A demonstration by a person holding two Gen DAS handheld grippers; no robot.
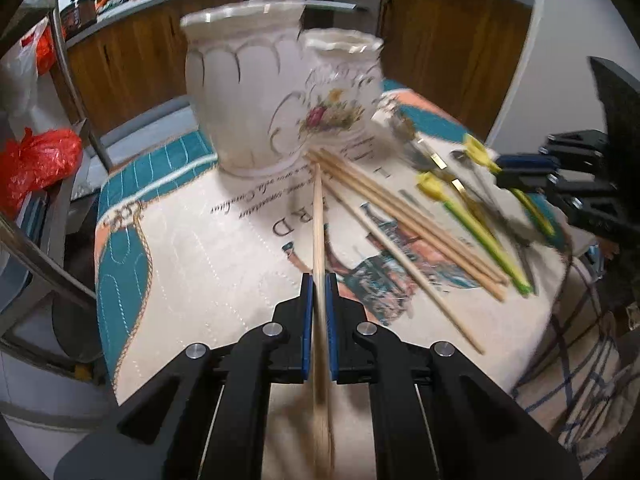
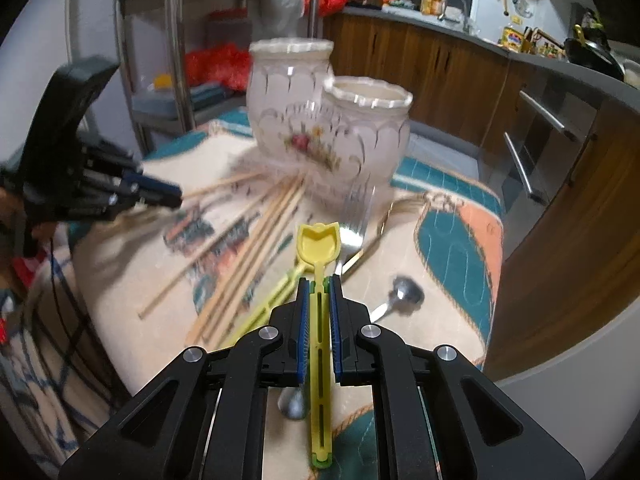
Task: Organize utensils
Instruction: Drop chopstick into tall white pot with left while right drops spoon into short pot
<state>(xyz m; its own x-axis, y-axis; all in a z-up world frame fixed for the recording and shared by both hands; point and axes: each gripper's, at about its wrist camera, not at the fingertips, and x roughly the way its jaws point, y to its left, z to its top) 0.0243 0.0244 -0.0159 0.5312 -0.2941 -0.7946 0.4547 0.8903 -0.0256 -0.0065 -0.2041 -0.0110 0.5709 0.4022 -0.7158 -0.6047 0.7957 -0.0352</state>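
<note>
clamped between the blue pads of the left gripper [image 1: 319, 284] is a single wooden chopstick [image 1: 318, 216], its far tip pointing toward the foot of the large white jar [image 1: 244, 92]. the right gripper [image 2: 319, 286] has its fingers pressed together on the slotted handle of a yellow tulip-shaped spoon [image 2: 319, 244], the bowl sticking out just past the fingertips.

both pieces look light and stiff. the chopstick is thin and smooth, so it could twist or slide in the pads; it is held partway along, leaving a long length ahead that will swing with any wrist turn. the plastic spoon is gripped across its flat handle, which should sit steady.

on the bench [image 1: 192, 272], covered with a printed cloth, the loose chopsticks [image 1: 404, 220] lie in a fan beside the jars, with another green-stemmed yellow spoon [image 1: 460, 208] among them. a metal fork [image 2: 356, 216] and a metal spoon [image 2: 400, 294] rest near the smaller flowered jar [image 2: 368, 136].

the two jars stand touching each other, ceramic by the look and likely fragile, with fluted rims. my guess is each utensil goes into a jar mouth tip-down. the jars' rims and the other gripper close by are what could get knocked.
</note>
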